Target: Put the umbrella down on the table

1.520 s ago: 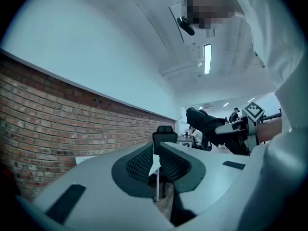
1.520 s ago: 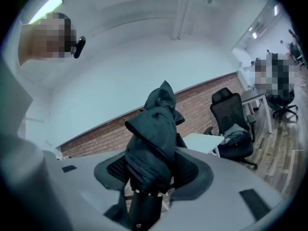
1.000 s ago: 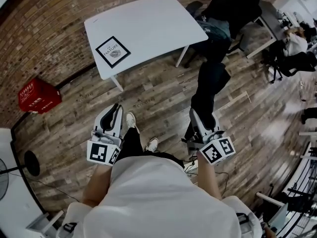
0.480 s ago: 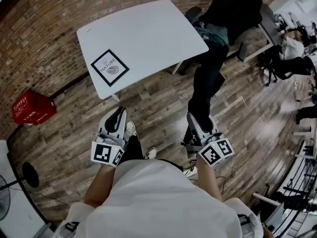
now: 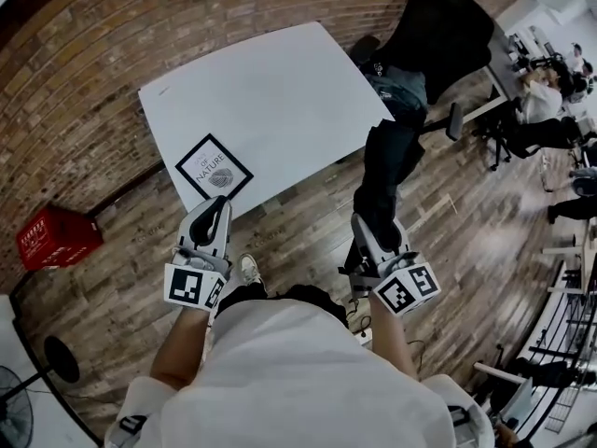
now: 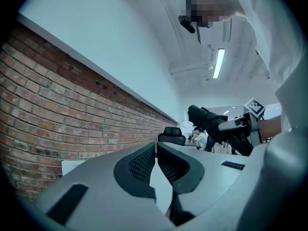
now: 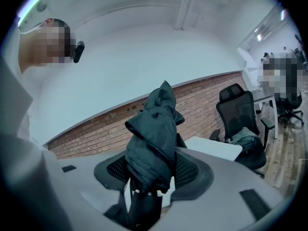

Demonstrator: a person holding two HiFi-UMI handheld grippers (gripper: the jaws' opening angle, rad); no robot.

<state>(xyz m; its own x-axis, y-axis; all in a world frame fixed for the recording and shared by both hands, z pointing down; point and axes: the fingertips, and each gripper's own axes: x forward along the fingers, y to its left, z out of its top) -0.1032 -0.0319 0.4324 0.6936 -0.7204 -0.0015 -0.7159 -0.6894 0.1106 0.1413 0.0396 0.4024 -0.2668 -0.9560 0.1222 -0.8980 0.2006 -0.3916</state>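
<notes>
White table [image 5: 280, 91] ahead, umbrella [image 7: 153, 134] pinched in right hand-held gripper [image 7: 153, 172], left hand-held gripper [image 6: 156, 150] pressed together

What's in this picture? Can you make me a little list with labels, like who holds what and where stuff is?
Right gripper: shut on the folded dark umbrella
Left gripper: shut, nothing in it
Table: white, ahead, by the brick wall
On the table: one framed card
Umbrella's place: in the air over the wooden floor, not on the table yet
Nearby: red crate, black office chair
</notes>
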